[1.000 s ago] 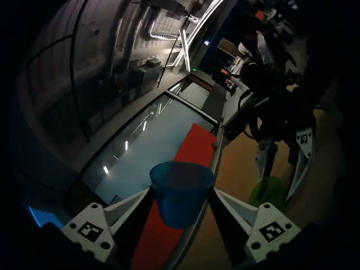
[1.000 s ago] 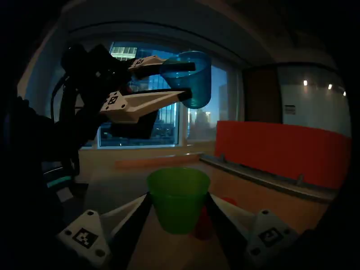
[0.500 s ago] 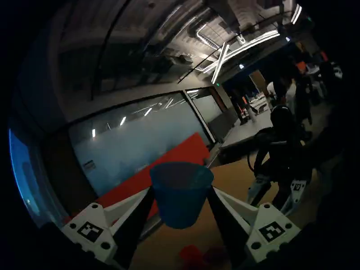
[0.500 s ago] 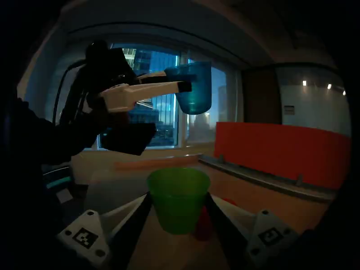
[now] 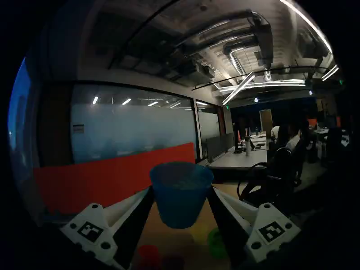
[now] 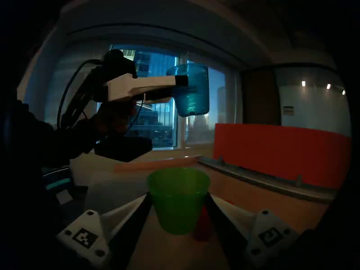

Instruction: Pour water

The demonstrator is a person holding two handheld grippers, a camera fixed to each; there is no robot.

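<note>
A blue translucent cup (image 5: 181, 194) stands upright between my left gripper's white fingers (image 5: 130, 208), and the left gripper (image 5: 181, 200) is shut on it. In the right gripper view the same blue cup (image 6: 190, 95) hangs high above the table, held level by the left gripper (image 6: 182, 86) and a hand. Lower down, my right gripper (image 6: 179, 209) is shut on a green cup (image 6: 179, 203), upright just above the wooden table (image 6: 265, 195). Whether either cup holds water is too dim to tell.
A red cup (image 6: 203, 223) stands on the table right behind the green one. In the left gripper view, red (image 5: 148, 255) and green (image 5: 216, 240) cups sit on the table below. An orange partition (image 6: 281, 150) lines the table's right side; windows (image 6: 157, 121) are behind.
The left gripper has rolled back from a tilt to level, bringing the blue cup upright. The right gripper and green cup have stayed put.
</note>
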